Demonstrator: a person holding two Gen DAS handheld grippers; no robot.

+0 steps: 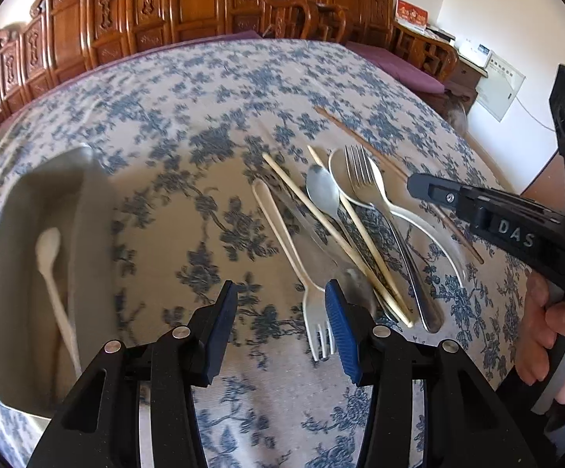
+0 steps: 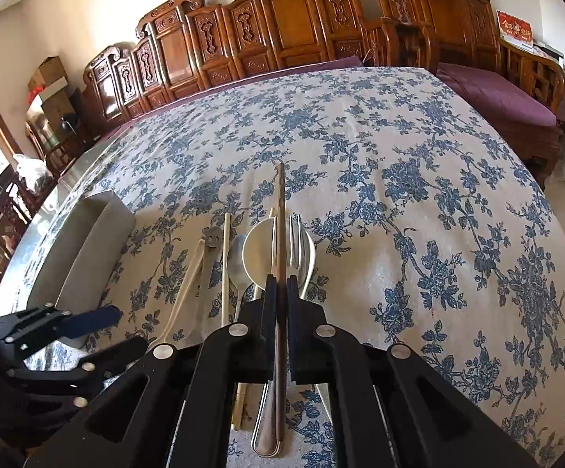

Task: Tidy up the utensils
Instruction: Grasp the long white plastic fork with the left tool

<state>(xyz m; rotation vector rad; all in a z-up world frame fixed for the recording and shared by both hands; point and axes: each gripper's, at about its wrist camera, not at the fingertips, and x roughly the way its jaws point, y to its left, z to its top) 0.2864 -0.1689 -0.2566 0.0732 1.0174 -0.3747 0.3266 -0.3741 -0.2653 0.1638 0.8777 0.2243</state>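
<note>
Tray (image 1: 91, 210): grey, at the left of the worktop (image 1: 189, 89); one white plastic spoon (image 1: 54, 269) lies inside.
Left tongs (image 1: 280, 323): jaws apart, empty, hovering over the tines of a white plastic fork (image 1: 282, 241).
Utensil pile (image 1: 360, 210): metal spoon, ceramic spoon, metal fork and pale chopsticks overlap, right of the tray.
Right tongs (image 2: 281, 284): clamped on a dark brown chopstick (image 2: 280, 234), which runs forward between the pads; its lift height above the pile is unclear, probably slight.
Risk 1: the chopstick is thin and long; an off-centre grip could let it pivot or slip.
Risk 2: a low carry could snag overlapping utensils and scatter them.
</note>
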